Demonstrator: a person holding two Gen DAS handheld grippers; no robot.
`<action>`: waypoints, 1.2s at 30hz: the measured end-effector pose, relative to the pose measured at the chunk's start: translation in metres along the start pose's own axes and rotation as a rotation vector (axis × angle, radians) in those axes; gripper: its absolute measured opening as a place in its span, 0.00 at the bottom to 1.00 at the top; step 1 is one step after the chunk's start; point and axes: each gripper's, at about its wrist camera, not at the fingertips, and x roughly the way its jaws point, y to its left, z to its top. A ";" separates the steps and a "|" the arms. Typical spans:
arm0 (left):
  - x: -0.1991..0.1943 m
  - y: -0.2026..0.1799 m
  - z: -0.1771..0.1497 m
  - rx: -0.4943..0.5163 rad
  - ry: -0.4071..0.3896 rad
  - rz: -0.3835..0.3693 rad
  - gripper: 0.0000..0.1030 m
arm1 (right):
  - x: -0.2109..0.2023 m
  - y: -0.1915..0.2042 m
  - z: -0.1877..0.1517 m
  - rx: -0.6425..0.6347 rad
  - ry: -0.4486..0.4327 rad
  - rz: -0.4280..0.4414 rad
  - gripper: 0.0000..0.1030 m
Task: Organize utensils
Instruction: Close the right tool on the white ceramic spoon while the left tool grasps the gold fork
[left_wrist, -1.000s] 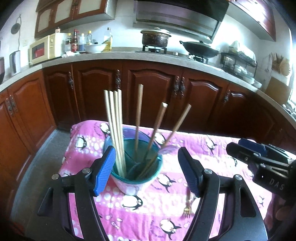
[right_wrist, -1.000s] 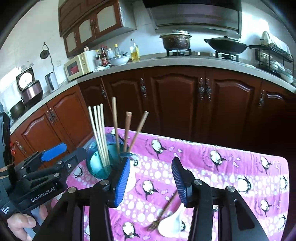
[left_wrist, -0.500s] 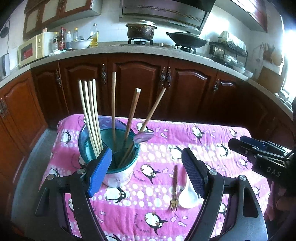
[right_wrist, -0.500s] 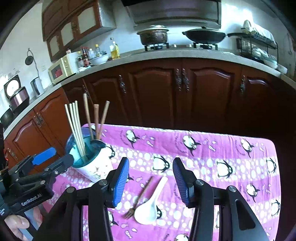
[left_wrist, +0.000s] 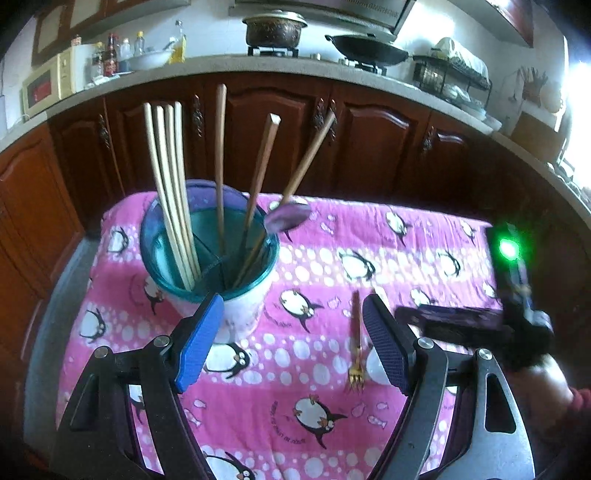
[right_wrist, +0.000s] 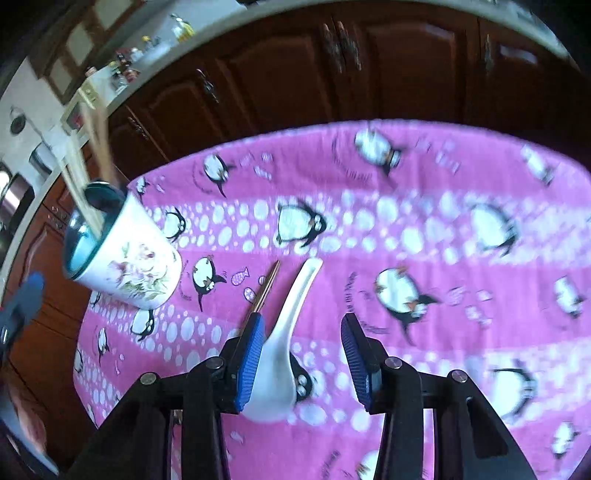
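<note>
While dark cabinets (left_wrist: 369, 147) ring the penguin cloth (right_wrist: 406, 229), both grippers (left (left_wrist: 291, 343), right (right_wrist: 301, 354)) gape, the right closing.

left gripper (left_wrist: 291, 343): black arms, blue ridged pads, round silver screws | right gripper (right_wrist: 301, 354): black arms, blue ridged pads, silver screws, green light glowing on its black body | person: dark red sleeve (left_wrist: 580, 400)
</note>
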 end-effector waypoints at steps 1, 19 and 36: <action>0.002 -0.002 -0.001 0.005 0.008 -0.005 0.76 | 0.008 -0.002 0.002 0.021 0.020 0.004 0.41; 0.108 -0.066 -0.001 0.066 0.261 -0.163 0.62 | -0.026 -0.064 -0.025 0.057 0.108 0.042 0.36; 0.188 -0.076 0.001 0.052 0.371 -0.133 0.05 | -0.004 -0.086 -0.011 0.156 0.061 0.136 0.22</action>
